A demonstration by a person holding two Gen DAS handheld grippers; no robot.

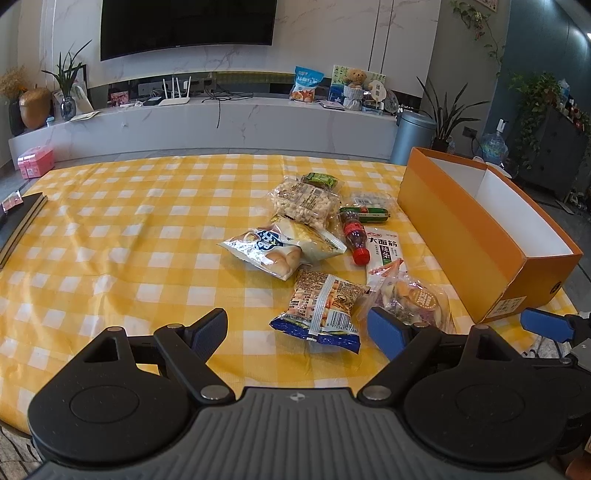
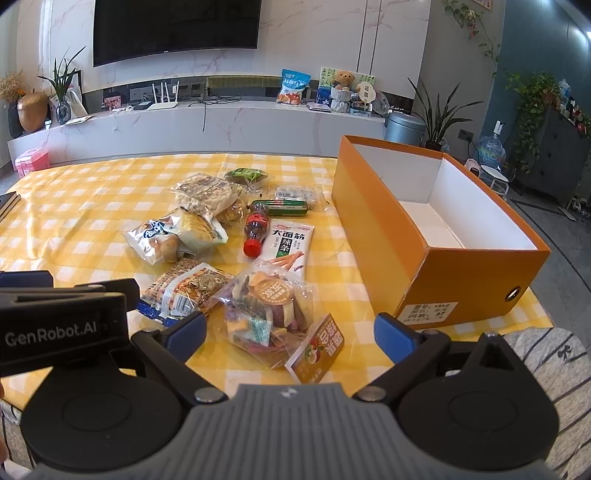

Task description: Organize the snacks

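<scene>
**Mia:** Snacks in shiny bags lie in a heap in the middle of the yellow-and-white checked tablecloth [image 2: 92, 206]. The tall orange cardboard box [image 2: 373, 225] stands just to the right of them. It looks empty inside.

**Ben:** Which snack is nearest?

**Mia:** The clear bag of mixed dried fruit chips [image 2: 266, 314]. It lies right in front of the right gripper [image 2: 291, 332], whose blue fingers are spread wide apart with nothing in them. The left gripper [image 1: 297, 328] is wide open too, and holds nothing. In front of it is the small crinkly packet with a blue edge [image 1: 321, 310].

**Ben:** So what should happen first?

**Mia:** I think the fruit chip bag should go first. Pinch it near the middle, so it does not flop. Squeeze softly, because chips break. Then lift it over the box wall and let go low inside.

**Ben:** What else is in the heap?

**Mia:** A little cola bottle with a red cap [image 2: 255, 229], lying down. A white packet with green writing [image 2: 290, 247] is beside it. Farther off is a clear bag of white puffed bits [image 2: 205, 194].

**Ben:** And the room?

**Mia:** Behind the table is a long white marble shelf [image 2: 221, 125] with a big black television [image 2: 173, 29] above it. Green plants stand far right.
</scene>
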